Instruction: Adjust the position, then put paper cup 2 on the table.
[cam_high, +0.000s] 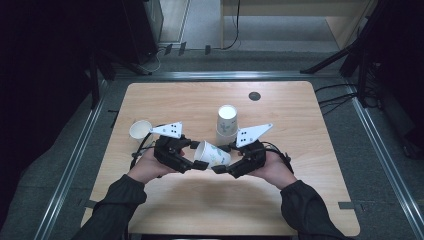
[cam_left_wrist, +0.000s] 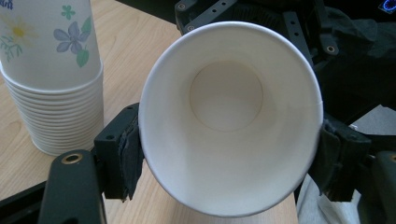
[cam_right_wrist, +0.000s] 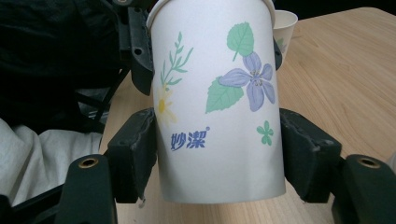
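High view: paper cup (cam_high: 212, 153) lies level, mouth toward left gripper (cam_high: 200, 164), both grippers' fingers grasping it.

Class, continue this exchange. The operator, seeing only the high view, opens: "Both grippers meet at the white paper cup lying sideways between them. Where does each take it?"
Observer: The right gripper clamps the flower-printed white paper cup by its side wall.
Operator: And the left one?
Observer: The left gripper has its pads against the open rim, one on each side.
Operator: What is the upturned cup behind?
Observer: It is a stack of nested paper cups, with many rims layered.
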